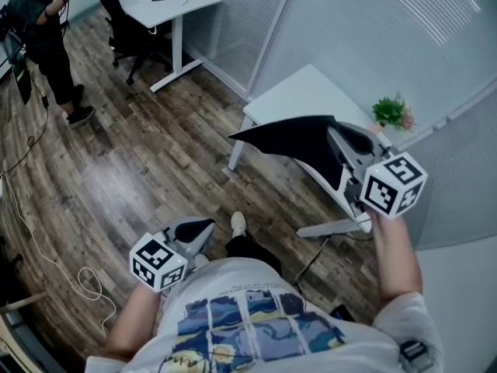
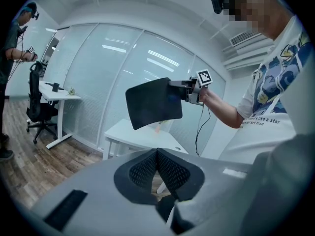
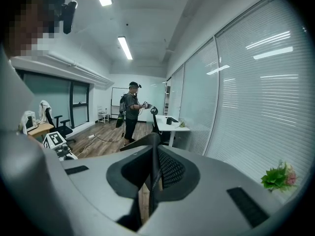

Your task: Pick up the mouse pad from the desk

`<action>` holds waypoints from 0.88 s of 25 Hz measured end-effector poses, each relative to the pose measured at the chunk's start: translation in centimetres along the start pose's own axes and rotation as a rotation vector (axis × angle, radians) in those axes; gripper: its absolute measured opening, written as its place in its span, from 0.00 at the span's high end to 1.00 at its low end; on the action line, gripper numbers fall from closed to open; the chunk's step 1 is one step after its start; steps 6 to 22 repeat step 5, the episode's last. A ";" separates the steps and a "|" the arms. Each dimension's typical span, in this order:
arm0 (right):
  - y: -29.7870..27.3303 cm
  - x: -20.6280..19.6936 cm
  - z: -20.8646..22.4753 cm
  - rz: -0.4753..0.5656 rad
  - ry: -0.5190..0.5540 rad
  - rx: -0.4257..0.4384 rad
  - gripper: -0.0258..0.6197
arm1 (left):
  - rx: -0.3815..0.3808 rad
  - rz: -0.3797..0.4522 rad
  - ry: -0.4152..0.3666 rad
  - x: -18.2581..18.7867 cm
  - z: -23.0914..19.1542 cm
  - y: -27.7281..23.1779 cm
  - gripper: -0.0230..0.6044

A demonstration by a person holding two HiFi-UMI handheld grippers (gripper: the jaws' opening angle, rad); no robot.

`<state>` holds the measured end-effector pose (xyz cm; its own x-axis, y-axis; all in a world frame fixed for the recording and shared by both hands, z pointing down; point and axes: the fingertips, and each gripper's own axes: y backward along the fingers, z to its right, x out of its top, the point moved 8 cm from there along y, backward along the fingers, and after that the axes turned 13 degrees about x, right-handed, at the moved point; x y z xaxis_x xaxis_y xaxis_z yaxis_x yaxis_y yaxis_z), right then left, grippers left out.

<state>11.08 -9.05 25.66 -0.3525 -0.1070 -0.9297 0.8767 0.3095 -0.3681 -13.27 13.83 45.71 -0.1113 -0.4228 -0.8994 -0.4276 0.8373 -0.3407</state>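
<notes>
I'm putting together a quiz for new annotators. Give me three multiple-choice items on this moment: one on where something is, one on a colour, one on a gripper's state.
1. Where is the mouse pad?
A lying flat, untouched
B up in the air, in the right gripper
C in the left gripper

2. What colour is the mouse pad?
A white
B green
C black

3. How do the left gripper's jaws stand?
A together, nothing between them
B wide apart
C closed on the mouse pad

Answers: B, the pad's edge sits clamped between the right jaws; C, it shows black in every view; A, its pads meet with nothing held.
</notes>
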 end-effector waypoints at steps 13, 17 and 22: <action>-1.2 0.7 0.8 0.000 -0.001 0.009 0.92 | 0.002 -0.009 0.001 0.7 -1.2 -0.8 0.96; -1.2 0.7 0.8 0.000 -0.001 0.009 0.92 | 0.002 -0.009 0.001 0.7 -1.2 -0.8 0.96; -1.2 0.7 0.8 0.000 -0.001 0.009 0.92 | 0.002 -0.009 0.001 0.7 -1.2 -0.8 0.96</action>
